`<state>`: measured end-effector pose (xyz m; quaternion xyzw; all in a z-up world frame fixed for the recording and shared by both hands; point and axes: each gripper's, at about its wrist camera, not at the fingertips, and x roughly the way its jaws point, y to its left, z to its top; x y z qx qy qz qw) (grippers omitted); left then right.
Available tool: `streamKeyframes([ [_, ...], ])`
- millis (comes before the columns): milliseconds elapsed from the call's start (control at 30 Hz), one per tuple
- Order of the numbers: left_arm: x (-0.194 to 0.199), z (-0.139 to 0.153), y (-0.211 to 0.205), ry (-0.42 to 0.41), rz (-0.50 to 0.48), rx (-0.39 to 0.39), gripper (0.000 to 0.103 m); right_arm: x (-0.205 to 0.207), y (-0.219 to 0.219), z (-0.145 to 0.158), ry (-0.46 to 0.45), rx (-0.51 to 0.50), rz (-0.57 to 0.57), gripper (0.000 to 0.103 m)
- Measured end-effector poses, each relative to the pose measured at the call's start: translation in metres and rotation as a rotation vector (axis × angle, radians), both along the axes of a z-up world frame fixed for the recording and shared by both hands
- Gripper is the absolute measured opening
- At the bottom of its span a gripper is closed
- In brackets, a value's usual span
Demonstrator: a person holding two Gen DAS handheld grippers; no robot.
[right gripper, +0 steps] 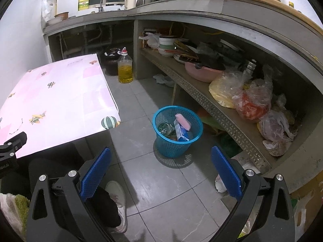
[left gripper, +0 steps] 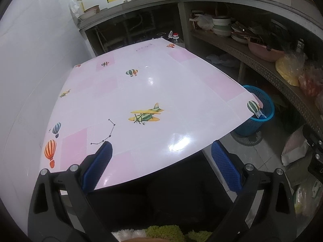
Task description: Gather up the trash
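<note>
Apparently collection done: trash (pink sponge [right gripper: 183, 121], blue carton [right gripper: 181, 132]) seen inside blue basket [right gripper: 161, 141] on floor beside table [left gripper: 141, 92] corner. Left gripper [left gripper: 161, 159] and right gripper [right gripper: 161, 164] held wide open, nothing gripped.

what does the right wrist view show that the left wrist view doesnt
Only the right wrist view shows inside the blue basket: a pink sponge, a blue box and a clear glass item. It also shows the full oil bottle, a white shoe and the right gripper, jaws open.

Only the left wrist view shows the whole table top with nothing lying on it, and the left gripper, jaws open.

Both show the basket, table, counter shelf and sink.
</note>
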<state>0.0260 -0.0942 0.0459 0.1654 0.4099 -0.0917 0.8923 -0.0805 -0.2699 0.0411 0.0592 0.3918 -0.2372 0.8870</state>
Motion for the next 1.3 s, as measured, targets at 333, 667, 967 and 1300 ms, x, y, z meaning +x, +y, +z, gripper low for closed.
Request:
streamKeyframes([
  [333, 0.0032, 0.0, 0.0031, 0.011, -0.004, -0.013, 0.094, 0.0022, -0.0007, 0.0038, -0.007, -0.011, 0.005, 0.096],
  [667, 0.0009, 0.0014, 0.0012, 0.02, -0.024, -0.035, 0.094, 0.0027, -0.0014, 0.0083, -0.01, -0.025, 0.007, 0.096],
  [967, 0.0014, 0.0014, 0.0009, 0.02, -0.025, -0.035, 0.094, 0.0028, -0.0023, 0.0083, -0.011, -0.022, 0.004, 0.096],
  [1300, 0.0019, 0.001, 0.002, 0.023, -0.025, -0.036, 0.094, 0.0029, -0.0027, 0.0086, -0.011, -0.025, 0.002, 0.096],
])
